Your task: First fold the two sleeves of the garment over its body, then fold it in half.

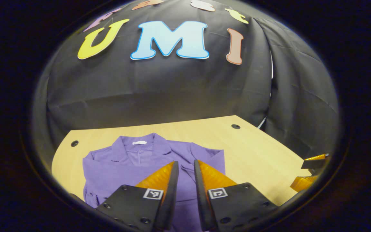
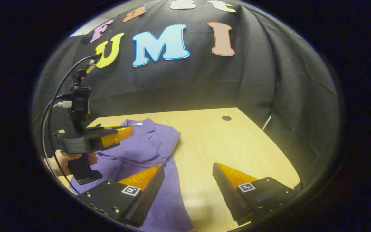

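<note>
A purple collared garment (image 1: 121, 164) lies flat on the wooden table (image 1: 253, 151), collar toward the far wall. Its right side is folded inward, with a ribbed edge showing. My left gripper (image 1: 185, 162) hovers over the garment's body, its jaws a narrow gap apart with nothing between them. In the right gripper view the left gripper (image 2: 126, 132) hangs above the garment (image 2: 147, 145), held by a hand (image 2: 66, 158). My right gripper (image 2: 188, 165) is open wide over the garment's right edge and the bare table (image 2: 224, 145). The right gripper (image 1: 306, 170) also shows at the far right of the left gripper view.
The black cloth wall (image 1: 172, 90) closes off the back and right of the table. Small round holes (image 1: 235, 126) mark the tabletop near its far corners. Cables (image 2: 53, 106) loop off the left gripper's mount. Bare wood lies to the right of the garment.
</note>
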A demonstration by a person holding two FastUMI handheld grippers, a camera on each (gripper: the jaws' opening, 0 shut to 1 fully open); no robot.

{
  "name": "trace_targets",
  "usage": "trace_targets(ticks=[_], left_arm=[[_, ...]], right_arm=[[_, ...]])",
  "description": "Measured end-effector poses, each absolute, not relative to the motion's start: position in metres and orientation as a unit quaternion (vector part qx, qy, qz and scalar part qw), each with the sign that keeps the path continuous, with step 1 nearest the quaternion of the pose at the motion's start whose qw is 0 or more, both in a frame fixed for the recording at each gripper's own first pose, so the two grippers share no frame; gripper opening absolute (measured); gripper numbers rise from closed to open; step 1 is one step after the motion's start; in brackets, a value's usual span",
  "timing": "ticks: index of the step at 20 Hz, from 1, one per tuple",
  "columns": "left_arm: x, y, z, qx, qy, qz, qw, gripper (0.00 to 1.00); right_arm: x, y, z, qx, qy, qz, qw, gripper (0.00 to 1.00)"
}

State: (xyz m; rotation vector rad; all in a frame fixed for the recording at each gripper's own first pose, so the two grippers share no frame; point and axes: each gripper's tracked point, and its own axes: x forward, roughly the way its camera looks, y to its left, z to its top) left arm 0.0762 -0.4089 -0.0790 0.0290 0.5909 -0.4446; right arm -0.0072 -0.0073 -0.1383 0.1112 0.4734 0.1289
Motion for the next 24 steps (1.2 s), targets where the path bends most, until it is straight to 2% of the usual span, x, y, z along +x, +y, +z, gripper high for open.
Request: trace_targets(ticks=[2, 3, 5, 8, 13, 18, 19, 20, 24], left_arm=[[0.066, -0.401, -0.072, 0.009, 0.287, -0.218, 0.933, 0.61], [0.06, -0.394, -0.068, 0.005, 0.285, -0.215, 0.934, 0.68], [0.051, -0.379, -0.06, 0.003, 0.279, -0.206, 0.938, 0.72], [0.026, -0.353, -0.054, -0.004, 0.28, -0.198, 0.939, 0.86], [-0.01, -0.298, -0.049, -0.012, 0.284, -0.172, 0.943, 0.88], [-0.054, -0.233, -0.05, -0.027, 0.301, -0.133, 0.944, 0.86], [-0.064, -0.219, -0.052, -0.029, 0.307, -0.124, 0.943, 0.9], [-0.074, -0.207, -0.056, -0.028, 0.313, -0.116, 0.942, 0.87], [-0.11, -0.155, -0.074, -0.019, 0.341, -0.084, 0.936, 0.87]], right_arm=[[-0.015, -0.006, -0.134, 0.052, 0.231, 0.058, 0.97, 0.94], [-0.019, -0.007, -0.134, 0.05, 0.229, 0.054, 0.971, 0.94], [-0.028, -0.005, -0.135, 0.048, 0.229, 0.044, 0.971, 0.94], [-0.044, -0.002, -0.142, 0.045, 0.237, 0.032, 0.97, 0.94], [-0.07, 0.001, -0.156, 0.046, 0.245, 0.014, 0.968, 0.94], [-0.098, 0.001, -0.177, 0.052, 0.267, -0.002, 0.962, 0.94], [-0.103, 0.002, -0.183, 0.057, 0.273, -0.003, 0.96, 0.94], [-0.109, 0.004, -0.189, 0.063, 0.281, -0.001, 0.958, 0.94], [-0.127, 0.015, -0.214, 0.069, 0.314, 0.01, 0.947, 0.94]])
